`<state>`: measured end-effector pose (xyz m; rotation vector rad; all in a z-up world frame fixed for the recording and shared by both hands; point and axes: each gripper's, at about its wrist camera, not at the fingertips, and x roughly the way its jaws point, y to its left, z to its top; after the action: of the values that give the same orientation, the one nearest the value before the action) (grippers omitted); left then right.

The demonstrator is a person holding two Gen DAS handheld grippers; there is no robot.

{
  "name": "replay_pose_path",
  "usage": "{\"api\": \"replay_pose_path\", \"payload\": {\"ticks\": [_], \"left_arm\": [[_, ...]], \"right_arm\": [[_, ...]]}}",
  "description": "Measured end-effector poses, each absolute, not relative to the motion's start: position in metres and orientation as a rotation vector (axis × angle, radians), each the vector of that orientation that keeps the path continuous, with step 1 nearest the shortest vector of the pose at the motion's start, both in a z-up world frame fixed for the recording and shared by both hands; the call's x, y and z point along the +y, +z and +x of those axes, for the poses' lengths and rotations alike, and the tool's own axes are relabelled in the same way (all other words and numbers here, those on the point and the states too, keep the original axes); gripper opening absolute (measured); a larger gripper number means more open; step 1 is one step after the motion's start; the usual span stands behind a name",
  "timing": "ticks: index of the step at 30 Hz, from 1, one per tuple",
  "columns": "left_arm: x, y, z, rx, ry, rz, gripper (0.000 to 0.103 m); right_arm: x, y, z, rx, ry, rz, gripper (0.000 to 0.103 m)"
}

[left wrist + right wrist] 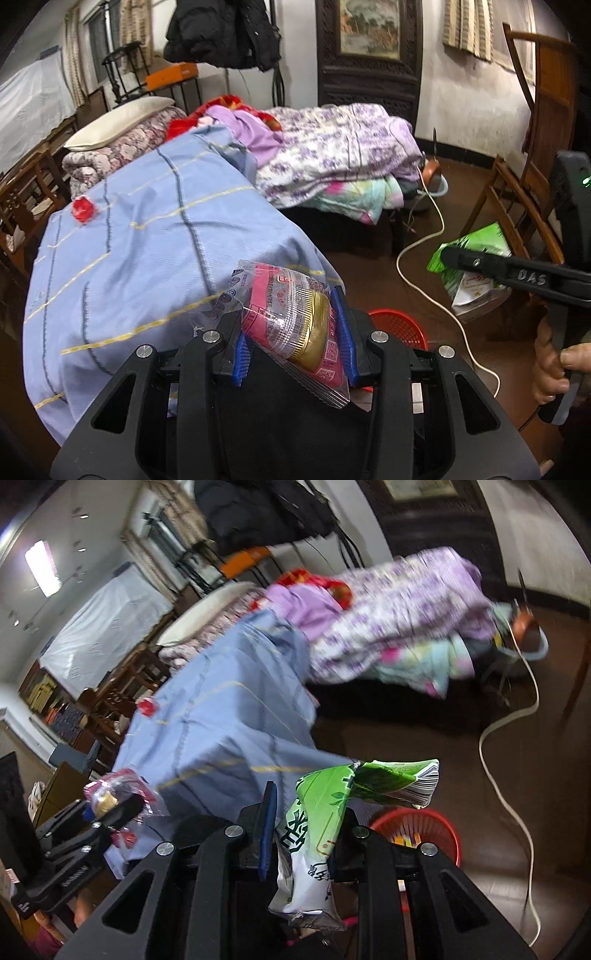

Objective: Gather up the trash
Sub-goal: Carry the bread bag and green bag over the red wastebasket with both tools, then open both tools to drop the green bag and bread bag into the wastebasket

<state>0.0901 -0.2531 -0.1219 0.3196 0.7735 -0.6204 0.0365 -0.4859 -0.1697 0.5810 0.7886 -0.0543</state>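
- Landmark: the red basket [400, 326], a mesh plastic one that stands on the dark floor [369, 266], just beside the corner of the blue cloth [147, 240].
- Left gripper [293, 332]: its blue pads [341, 325] are pinched on a clear wrapper w/ pink and gold print [295, 321]. The wrapper hangs tilted between them, above and a bit left of the basket.
- Right gripper [306, 830]: pressed on a green and white packet [332, 805]. The packet is crumpled; its top flops to the right, over the basket rim. In the left wrist view the same packet shows up and to the right of the basket, held in the air.
- A hand [554, 365] grips the handle of the right gripper, right of the basket.
- Small red crumpled piece [83, 210] lies on the blue cloth, far left of the basket and well apart from both grippers.
- White cable [436, 258] runs on the floor behind the basket, to the right side.
- Purple flower quilt [332, 155] is piled behind the blue cloth, far from the basket.
- Inside the basket sth yellow-orange shows in the right wrist view; too blurred to tell what it is.
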Motion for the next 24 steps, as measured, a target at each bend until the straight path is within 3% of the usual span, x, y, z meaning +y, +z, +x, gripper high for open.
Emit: {"api": "replay_pose_path", "payload": {"ticks": [4, 6, 8, 24], "left_arm": [[-0.265, -0.131, 0.095, 0.8, -0.634, 0.333, 0.04], [-0.27, -0.137, 0.099, 0.818, -0.64, 0.341, 0.04], [-0.275, -0.143, 0.103, 0.836, -0.643, 0.346, 0.04], [-0.286, -0.158, 0.106, 0.884, -0.644, 0.373, 0.04]], "right_arm": [[-0.502, -0.202, 0.042, 0.861, -0.09, 0.621, 0.027], [-0.509, -0.217, 0.045, 0.905, -0.101, 0.646, 0.053], [-0.517, -0.237, 0.048, 0.943, -0.115, 0.693, 0.067], [-0.527, -0.269, 0.049, 0.985, -0.086, 0.772, 0.075]]}}
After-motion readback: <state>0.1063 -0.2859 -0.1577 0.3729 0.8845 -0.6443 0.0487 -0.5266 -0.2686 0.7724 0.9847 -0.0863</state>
